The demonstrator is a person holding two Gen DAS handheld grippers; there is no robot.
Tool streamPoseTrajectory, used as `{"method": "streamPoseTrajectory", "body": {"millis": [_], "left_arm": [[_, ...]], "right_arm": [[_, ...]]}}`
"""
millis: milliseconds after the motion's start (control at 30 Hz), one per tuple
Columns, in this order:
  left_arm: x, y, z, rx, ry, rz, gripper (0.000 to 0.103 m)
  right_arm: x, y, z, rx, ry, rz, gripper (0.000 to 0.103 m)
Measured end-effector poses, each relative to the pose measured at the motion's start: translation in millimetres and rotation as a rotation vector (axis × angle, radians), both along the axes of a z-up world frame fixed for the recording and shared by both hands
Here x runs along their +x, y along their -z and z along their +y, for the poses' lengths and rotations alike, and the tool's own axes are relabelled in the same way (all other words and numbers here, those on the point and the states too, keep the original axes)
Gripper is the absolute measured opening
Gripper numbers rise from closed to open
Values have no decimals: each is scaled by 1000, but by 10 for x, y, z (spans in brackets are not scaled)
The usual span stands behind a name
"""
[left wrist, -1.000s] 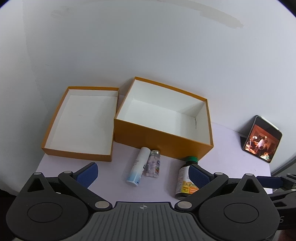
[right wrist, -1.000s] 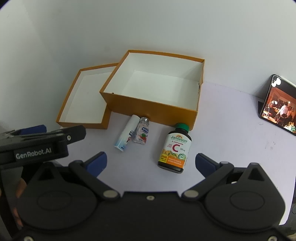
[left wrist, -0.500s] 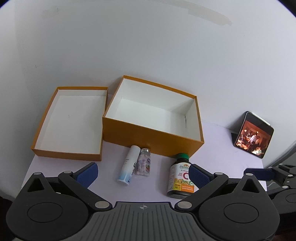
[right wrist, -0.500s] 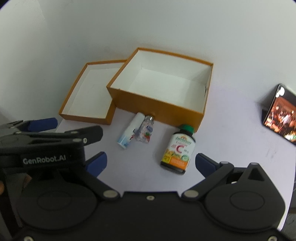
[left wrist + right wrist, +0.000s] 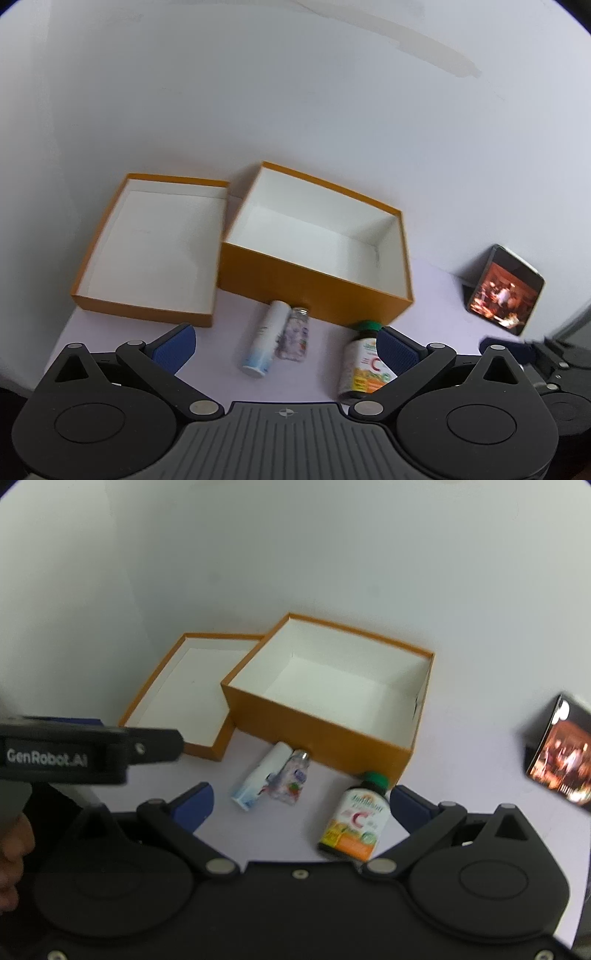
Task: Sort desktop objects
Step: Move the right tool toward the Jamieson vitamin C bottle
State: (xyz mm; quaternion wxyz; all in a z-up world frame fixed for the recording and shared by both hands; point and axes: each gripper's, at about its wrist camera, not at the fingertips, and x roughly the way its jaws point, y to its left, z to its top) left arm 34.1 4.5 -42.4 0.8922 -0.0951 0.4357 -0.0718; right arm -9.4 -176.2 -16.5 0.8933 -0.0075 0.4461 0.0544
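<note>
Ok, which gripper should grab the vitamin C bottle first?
Probably the right gripper: it is open, and the vitamin C bottle lies just inside its right finger. From the left gripper, also open, the bottle sits behind its right finger.

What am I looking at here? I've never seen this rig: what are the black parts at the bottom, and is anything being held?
Each picture comes from a camera on a hand-held gripper, looking along its two blue-tipped fingers. The left gripper and right gripper are both open and hold nothing. On the table sit an open orange box, its lid beside it, and in front three things lying down: a white tube, a small clear bottle, a vitamin C bottle. A phone leans at right.
</note>
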Motion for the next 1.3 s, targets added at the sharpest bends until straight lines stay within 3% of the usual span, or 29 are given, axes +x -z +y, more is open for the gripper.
{"method": "streamPoseTrajectory", "body": {"millis": [100, 300, 733, 1000, 1300], "left_arm": [[30, 31, 124, -1, -15, 9, 103], [74, 85, 365, -4, -14, 19, 103], [223, 237, 808, 56, 86, 57, 103], [362, 325, 1085, 42, 124, 95, 103], [450, 370, 1127, 41, 202, 103, 103]], "right_arm": [[18, -12, 11, 67, -2, 11, 102], [71, -30, 175, 107, 15, 18, 102], [214, 64, 724, 93, 99, 52, 102], [195, 145, 944, 103, 161, 97, 103], [132, 178, 1010, 102, 233, 120, 103]]}}
